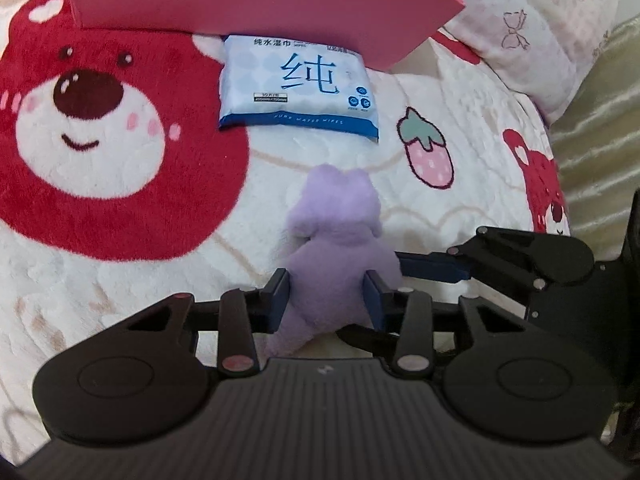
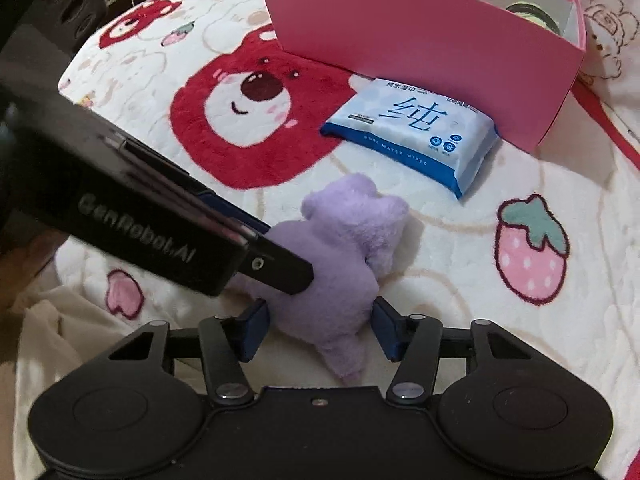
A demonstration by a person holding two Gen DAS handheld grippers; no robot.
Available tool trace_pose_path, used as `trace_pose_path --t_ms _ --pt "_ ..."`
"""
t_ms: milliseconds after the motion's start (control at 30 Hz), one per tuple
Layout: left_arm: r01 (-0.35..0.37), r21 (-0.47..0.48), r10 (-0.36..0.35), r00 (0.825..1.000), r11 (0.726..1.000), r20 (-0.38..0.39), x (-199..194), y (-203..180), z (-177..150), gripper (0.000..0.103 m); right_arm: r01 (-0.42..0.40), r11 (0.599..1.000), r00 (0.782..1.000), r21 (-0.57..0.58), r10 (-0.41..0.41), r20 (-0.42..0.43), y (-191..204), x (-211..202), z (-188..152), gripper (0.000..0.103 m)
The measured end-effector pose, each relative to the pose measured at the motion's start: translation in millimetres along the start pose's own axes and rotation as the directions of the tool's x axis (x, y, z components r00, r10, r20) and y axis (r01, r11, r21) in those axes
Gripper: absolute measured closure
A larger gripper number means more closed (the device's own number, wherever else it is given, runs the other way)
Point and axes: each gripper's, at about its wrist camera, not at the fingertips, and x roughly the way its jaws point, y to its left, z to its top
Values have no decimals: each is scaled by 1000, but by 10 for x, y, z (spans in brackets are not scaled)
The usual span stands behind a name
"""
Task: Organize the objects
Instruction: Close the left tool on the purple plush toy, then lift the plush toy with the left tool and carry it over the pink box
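Both the left tongs [image 1: 326, 294] and right tongs [image 2: 318, 330] are pinching the purple plush [image 1: 340, 240], needing even, gentle lifting toward the pink box [image 2: 420, 40].

We record a bed surface covered by a white fleece blanket [image 1: 120, 288] printed with red bear faces [image 1: 100, 120], pink strawberries [image 2: 530, 248] and faint beige outlines. At the far right of the left view we list a pale pillow [image 1: 532, 32] with small cartoon drawings, and beside it a band of shiny olive-gold fabric [image 1: 600, 128]. Lighting is soft and even. Walls, floor and windows we cannot make out.
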Motion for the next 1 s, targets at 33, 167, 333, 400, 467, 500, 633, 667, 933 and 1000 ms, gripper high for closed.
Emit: trace_pose_path --t_ms 33,167,333,400,467,500,633,667,933,1000 --pt "0 -4 0 1000 1000 -2 9 6 2 63 5 1000 1000 8 -5 -1 2 8 1 44" --pt "14 -36 -15 999 999 -32 44 22 -6 62 20 999 1000 28 -20 -13 -1 55 14 44" --pt "36 -57 -38 999 998 -31 -22 67 48 63 7 998 999 57 -9 52 11 -15 -14 44" --pt "27 -29 -28 999 999 -23 -77 21 43 63 11 998 998 55 -15 59 35 -41 -5 45" --pt "18 1 -18 1000 1000 -11 -145 -24 47 63 21 999 997 34 -23 72 76 -76 11 45" --pt "19 3 -19 1000 1000 -8 -172 -28 50 63 20 999 997 31 -22 76 82 -95 24 45" --pt "43 -19 -43 999 999 14 -269 -2 81 63 -15 995 996 97 7 84 43 -185 106 45" --pt "45 -26 -45 999 999 18 -282 -4 94 63 -15 994 996 106 5 91 46 -207 114 45" --pt "66 -134 -58 997 989 60 -445 107 120 62 1 997 994 71 -8 108 129 -284 236 45" --pt "79 -141 -66 994 987 92 -550 132 128 63 -20 997 992 75 10 128 124 -324 260 45"
